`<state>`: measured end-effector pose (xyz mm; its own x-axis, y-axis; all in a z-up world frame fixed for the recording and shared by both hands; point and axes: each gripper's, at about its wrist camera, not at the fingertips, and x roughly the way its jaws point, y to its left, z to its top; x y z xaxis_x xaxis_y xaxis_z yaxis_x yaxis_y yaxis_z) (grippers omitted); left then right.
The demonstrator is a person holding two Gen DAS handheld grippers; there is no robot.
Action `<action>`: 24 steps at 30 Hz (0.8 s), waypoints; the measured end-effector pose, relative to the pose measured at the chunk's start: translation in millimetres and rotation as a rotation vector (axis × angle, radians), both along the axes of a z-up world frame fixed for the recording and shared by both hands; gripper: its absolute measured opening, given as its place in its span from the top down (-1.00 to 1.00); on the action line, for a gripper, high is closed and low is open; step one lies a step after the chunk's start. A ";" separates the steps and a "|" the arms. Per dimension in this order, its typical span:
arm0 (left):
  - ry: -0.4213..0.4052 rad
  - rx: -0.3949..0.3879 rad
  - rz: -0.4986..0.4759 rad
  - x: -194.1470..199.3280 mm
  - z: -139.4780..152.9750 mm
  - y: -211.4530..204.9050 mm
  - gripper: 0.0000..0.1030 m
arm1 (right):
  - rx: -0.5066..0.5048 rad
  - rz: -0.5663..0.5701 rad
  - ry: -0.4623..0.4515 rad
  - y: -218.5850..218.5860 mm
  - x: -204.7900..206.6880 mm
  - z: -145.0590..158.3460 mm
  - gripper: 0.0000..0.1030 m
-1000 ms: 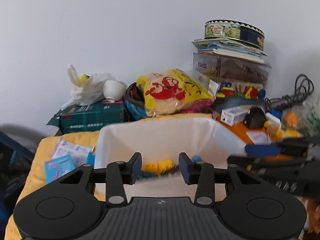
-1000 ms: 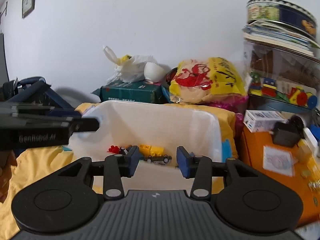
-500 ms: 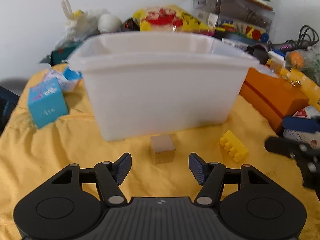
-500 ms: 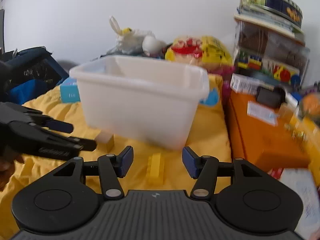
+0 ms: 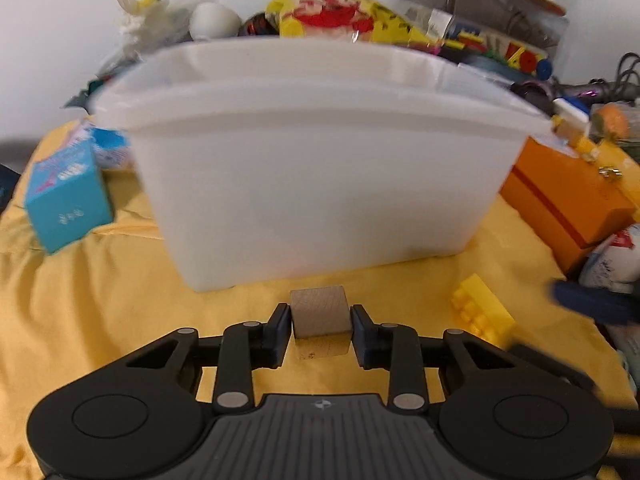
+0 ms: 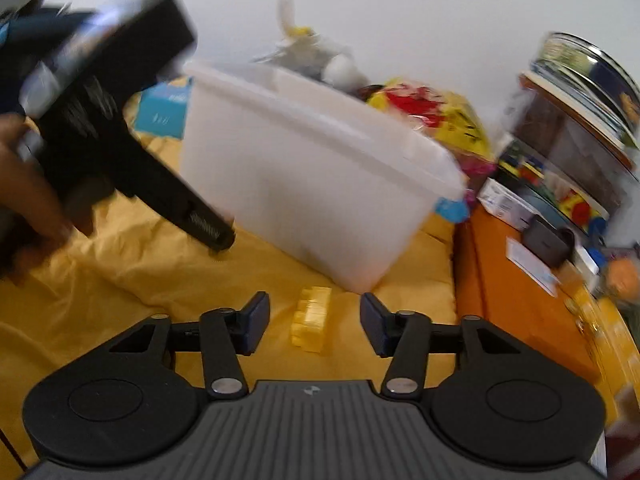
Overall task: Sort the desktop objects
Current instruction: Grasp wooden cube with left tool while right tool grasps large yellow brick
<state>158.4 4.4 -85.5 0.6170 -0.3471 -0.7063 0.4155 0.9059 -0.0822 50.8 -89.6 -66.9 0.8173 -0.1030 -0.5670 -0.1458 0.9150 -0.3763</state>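
- The left gripper (image 5: pixel 320 330) has just been closing: half a second ago its pads stood wide of the wooden cube (image 5: pixel 319 316), and now both pads press on the cube's sides, clamped, with the cube resting on the yellow cloth (image 5: pixel 100 320).
- The right gripper (image 6: pixel 314 322) has also just been closing, yet its pads stay apart from the yellow toy brick (image 6: pixel 311 322) lying between them on the cloth; it holds nothing.
- A second ago both grippers looked down into the white bin (image 5: pixel 320 168) from above; now both are low, near the cloth, in front of the bin's near wall.
- Count: one wooden cube, one yellow brick, one white bin, two grippers.
- In the left view the brick (image 5: pixel 482 314) lies right of the cube, apart from it, and both sit just near the bin.
- One blue carton (image 5: pixel 66 204) stands left of the bin; one orange box (image 5: pixel 568 204) stands to its right.
- In the right view a person's hand (image 6: pixel 28 200) holds the left gripper at far left.
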 end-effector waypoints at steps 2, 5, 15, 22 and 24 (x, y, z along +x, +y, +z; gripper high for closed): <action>0.004 -0.001 0.009 -14.2 3.5 13.1 0.31 | -0.024 0.021 0.010 3.9 9.8 -5.4 0.28; 0.040 -0.004 0.030 -27.5 3.4 27.3 0.31 | 0.024 0.036 0.057 -0.2 25.2 -12.3 0.29; 0.023 0.015 0.003 -52.3 3.5 21.7 0.30 | 0.046 -0.073 0.165 -35.6 52.8 -33.1 0.27; 0.021 -0.020 -0.044 -59.0 10.2 10.2 0.32 | 0.316 -0.106 0.168 -55.8 31.6 -10.5 0.48; 0.015 -0.024 -0.067 -64.2 10.9 6.7 0.35 | 0.392 -0.097 0.174 -55.3 17.7 -2.2 0.48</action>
